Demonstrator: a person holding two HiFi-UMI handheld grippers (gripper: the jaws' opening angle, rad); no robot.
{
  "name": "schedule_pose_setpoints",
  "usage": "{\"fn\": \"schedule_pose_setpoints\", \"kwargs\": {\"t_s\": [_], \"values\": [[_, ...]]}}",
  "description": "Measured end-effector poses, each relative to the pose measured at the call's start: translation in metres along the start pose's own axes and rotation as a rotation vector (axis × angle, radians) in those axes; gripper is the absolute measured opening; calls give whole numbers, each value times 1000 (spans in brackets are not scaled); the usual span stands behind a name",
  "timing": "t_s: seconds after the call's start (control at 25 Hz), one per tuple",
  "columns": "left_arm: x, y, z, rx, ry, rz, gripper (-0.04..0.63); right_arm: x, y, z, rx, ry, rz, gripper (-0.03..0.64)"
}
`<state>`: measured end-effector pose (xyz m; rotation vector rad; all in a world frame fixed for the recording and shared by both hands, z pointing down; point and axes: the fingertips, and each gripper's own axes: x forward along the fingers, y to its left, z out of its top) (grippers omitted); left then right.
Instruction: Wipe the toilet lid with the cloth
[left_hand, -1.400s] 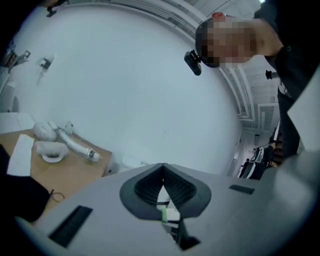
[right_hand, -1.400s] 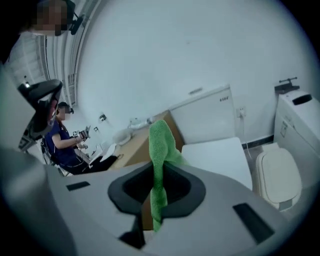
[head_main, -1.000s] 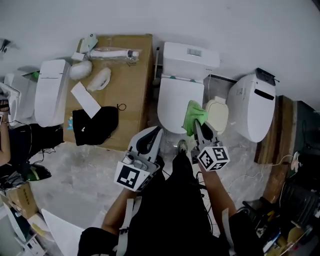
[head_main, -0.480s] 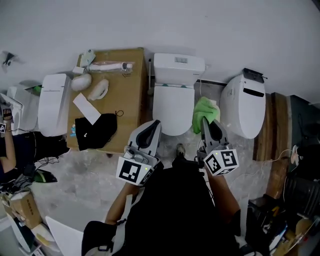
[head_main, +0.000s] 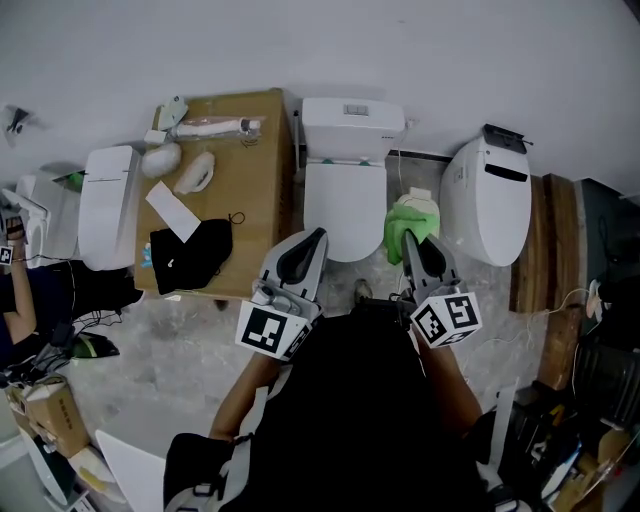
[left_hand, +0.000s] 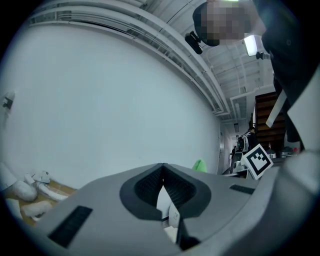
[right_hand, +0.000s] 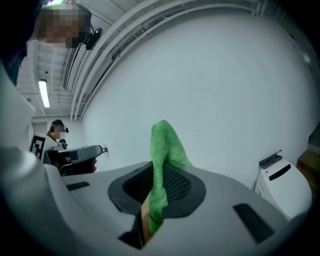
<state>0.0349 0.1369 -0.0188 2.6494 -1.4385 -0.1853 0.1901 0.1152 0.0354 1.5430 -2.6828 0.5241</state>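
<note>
A white toilet with its lid (head_main: 345, 205) down and a square tank (head_main: 352, 125) stands against the wall at the top middle of the head view. My right gripper (head_main: 412, 238) is shut on a bright green cloth (head_main: 406, 220), held to the right of the lid and off it. In the right gripper view the cloth (right_hand: 162, 165) stands up between the closed jaws (right_hand: 156, 186), pointing at the white wall. My left gripper (head_main: 313, 238) hovers near the lid's front left edge, its jaws shut with nothing between them (left_hand: 162, 189).
A second white toilet (head_main: 490, 205) stands at the right. A cardboard box (head_main: 240, 190) at the left carries a black cloth (head_main: 190, 255), paper and white parts. Another white unit (head_main: 105, 205) lies at the far left. A small cream lid (head_main: 424, 208) sits behind the cloth.
The right gripper has carried the green cloth off the lid's right edge and to the right of the toilet. The head view has shifted, and the left gripper has risen slightly toward the lid.
</note>
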Motion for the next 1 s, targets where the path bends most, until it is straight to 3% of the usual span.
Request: {"fn": "schedule_pose_setpoints", "kwargs": {"t_s": [1.0], "values": [[-3,4,0,8,1,4,-2,2,0,-7,-7,26,11,51]]}}
